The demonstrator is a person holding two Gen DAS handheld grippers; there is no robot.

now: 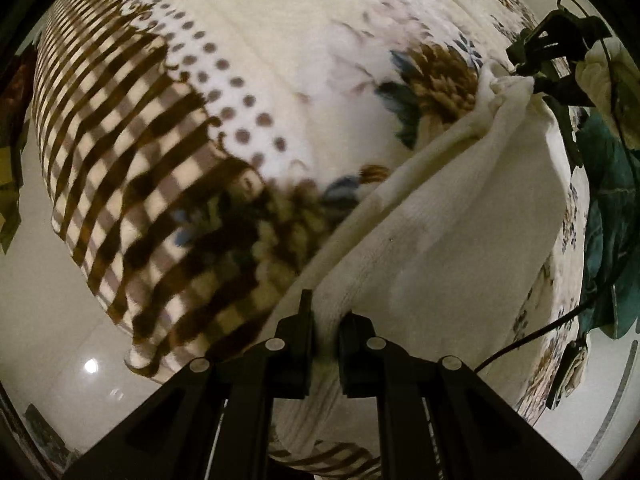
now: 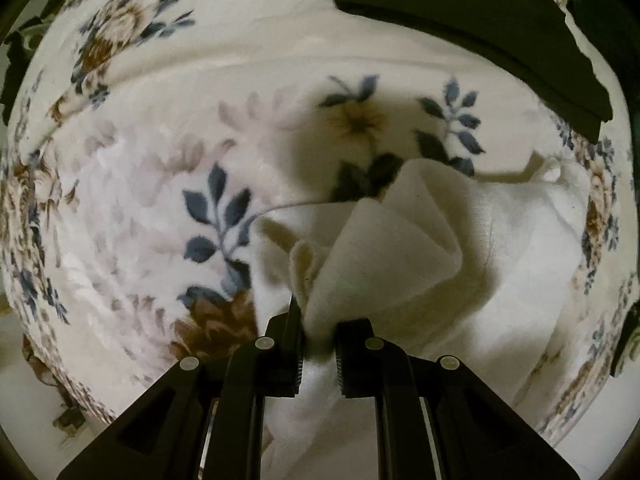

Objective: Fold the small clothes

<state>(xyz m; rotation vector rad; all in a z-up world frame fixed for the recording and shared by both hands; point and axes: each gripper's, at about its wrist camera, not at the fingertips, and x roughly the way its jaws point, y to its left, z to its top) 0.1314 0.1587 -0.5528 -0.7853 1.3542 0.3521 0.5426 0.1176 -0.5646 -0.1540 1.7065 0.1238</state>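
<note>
A small white garment (image 1: 460, 216) hangs stretched between both grippers above a flowered blanket (image 1: 280, 60). My left gripper (image 1: 326, 340) is shut on one edge of the garment, which runs up and to the right from the jaws. My right gripper shows in the left wrist view (image 1: 532, 68) at the upper right, pinching the garment's far corner. In the right wrist view my right gripper (image 2: 318, 336) is shut on a bunched fold of the white garment (image 2: 400, 248), and the rest of it drapes down to the right onto the blanket (image 2: 160, 160).
A dark folded cloth (image 2: 460, 20) lies on the blanket at the upper right of the right wrist view. The blanket's checked border (image 1: 120, 160) and the pale glossy floor (image 1: 48, 320) show at the left. A teal cloth (image 1: 608, 220) and a black cable (image 1: 540, 332) are at the right.
</note>
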